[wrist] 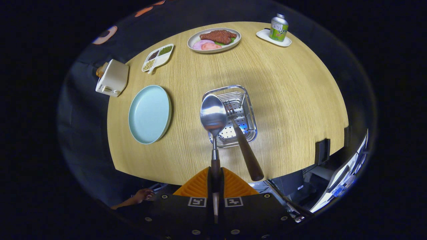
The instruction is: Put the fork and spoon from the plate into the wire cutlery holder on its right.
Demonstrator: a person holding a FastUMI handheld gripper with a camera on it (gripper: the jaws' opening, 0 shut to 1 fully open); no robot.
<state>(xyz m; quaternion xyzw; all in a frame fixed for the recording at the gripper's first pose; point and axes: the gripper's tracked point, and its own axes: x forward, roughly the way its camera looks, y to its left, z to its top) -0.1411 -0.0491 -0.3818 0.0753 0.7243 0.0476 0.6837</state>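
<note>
Well past halfway, by the look of it. Fork point(241, 133) already in the wire cutlery holder point(250, 110) — tines down on the perforated floor, wooden handle leaning out over the near rim toward the gripper. Plate point(149, 114) bare, just left of the holder on the surface point(283, 86). Spoon point(213, 115) aloft, bowl hanging over the holder's left side, handle running straight back between the fingers. Gripper point(215, 181) closed down to a narrow slot, both fingers pressed on the spoon's dark handle. Left to do, seemingly: lower the spoon into the holder — then let go.
</note>
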